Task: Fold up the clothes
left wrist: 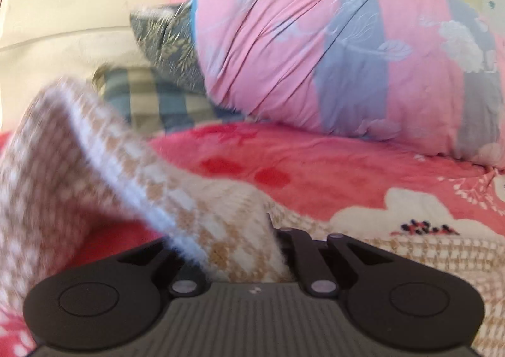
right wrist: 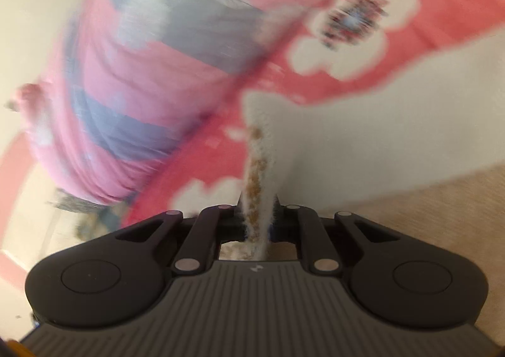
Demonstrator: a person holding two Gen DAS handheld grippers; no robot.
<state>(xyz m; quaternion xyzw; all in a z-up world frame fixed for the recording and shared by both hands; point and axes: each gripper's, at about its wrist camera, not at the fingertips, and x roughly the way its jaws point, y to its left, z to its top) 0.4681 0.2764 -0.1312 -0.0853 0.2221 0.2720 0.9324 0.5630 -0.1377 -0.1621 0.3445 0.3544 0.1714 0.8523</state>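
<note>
Tan-and-white houndstooth knit garment [left wrist: 221, 231], fuzzy, with a white ribbed edge. One bunched fold sits pinched between the left tongs [left wrist: 252, 249]; from there it rises and drapes off to their left, while more lies flat ahead-right. In the right wrist view a thin edge of the same garment [right wrist: 257, 193] stands upright, clamped between the right tongs [right wrist: 257, 221], cream side spreading right. Blurred.

My left gripper [left wrist: 249, 249] and right gripper [right wrist: 257, 221]: black linkage arms, silver pivot pins, round caps, grey ribbed housings.
</note>
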